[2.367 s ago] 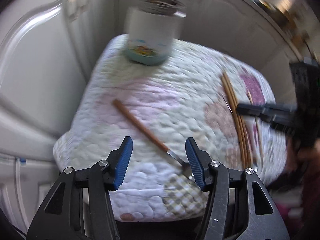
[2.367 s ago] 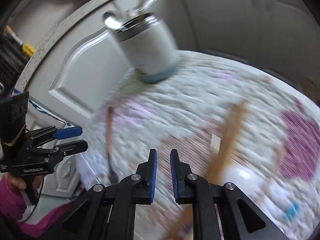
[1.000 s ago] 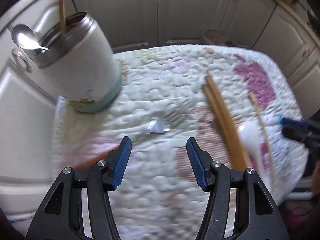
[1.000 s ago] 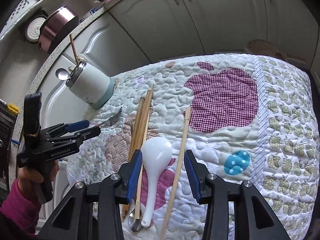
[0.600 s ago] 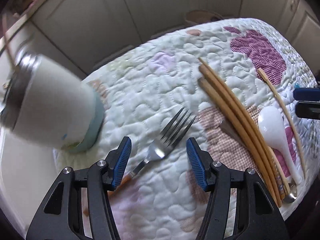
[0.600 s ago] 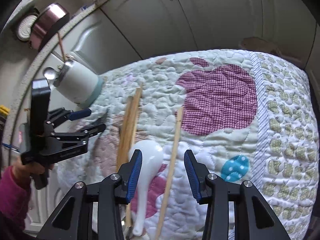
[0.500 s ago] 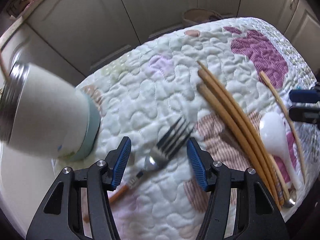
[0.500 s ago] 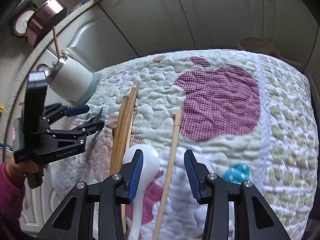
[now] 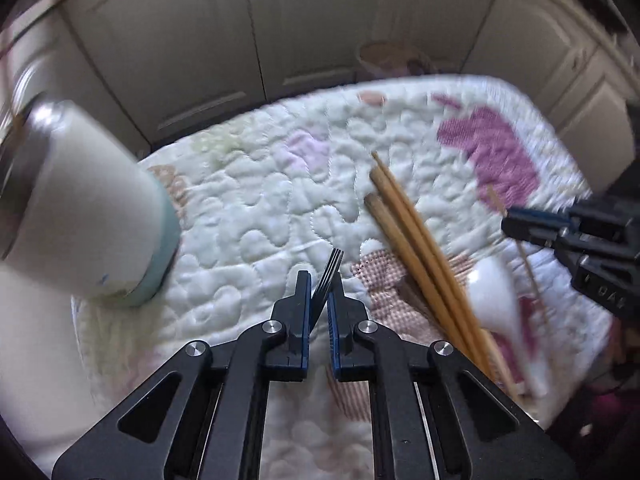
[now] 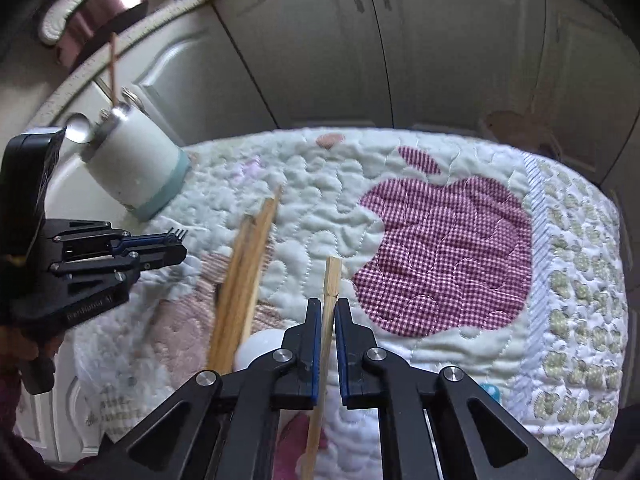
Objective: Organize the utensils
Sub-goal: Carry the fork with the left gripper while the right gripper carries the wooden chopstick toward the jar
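Our left gripper (image 9: 319,294) is clamped on the fork (image 9: 328,276), tines forward; thin, stiff, slick metal, so we judge it may pivot. Our right gripper (image 10: 327,314) pinches a lone chopstick (image 10: 329,300), light and rigid, lying on the quilt (image 10: 560,320). Beyond stands the cup (image 10: 138,164) they belong in.
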A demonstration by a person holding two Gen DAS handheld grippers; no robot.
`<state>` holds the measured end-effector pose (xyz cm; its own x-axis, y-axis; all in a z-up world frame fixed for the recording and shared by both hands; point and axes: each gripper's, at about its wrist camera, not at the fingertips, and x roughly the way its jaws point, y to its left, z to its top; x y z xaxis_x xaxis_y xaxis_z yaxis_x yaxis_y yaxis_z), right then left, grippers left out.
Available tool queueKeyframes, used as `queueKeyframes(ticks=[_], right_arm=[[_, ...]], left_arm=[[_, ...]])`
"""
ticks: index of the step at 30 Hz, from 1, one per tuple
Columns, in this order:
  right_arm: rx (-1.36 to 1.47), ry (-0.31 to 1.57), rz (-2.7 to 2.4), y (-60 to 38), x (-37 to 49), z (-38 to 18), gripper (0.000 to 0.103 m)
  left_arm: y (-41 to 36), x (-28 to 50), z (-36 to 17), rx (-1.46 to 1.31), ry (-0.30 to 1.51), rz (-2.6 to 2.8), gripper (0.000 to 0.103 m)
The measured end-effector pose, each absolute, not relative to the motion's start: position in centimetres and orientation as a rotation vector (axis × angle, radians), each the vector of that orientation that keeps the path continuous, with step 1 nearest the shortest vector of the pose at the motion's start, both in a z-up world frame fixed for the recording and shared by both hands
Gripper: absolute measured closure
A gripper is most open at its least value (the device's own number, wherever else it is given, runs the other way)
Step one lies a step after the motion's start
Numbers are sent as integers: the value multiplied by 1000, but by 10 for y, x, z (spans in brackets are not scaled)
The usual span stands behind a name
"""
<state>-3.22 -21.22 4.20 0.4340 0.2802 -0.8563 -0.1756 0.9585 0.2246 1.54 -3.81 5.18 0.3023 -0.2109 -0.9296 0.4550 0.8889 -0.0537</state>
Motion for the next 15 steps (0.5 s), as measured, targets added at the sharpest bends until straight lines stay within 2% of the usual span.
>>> queueKeyframes(ticks=[15], right_arm=[[101,883,392,-202,-76,141,98]], left_arm=[[37,-29,167,-147,1031,-436,101]])
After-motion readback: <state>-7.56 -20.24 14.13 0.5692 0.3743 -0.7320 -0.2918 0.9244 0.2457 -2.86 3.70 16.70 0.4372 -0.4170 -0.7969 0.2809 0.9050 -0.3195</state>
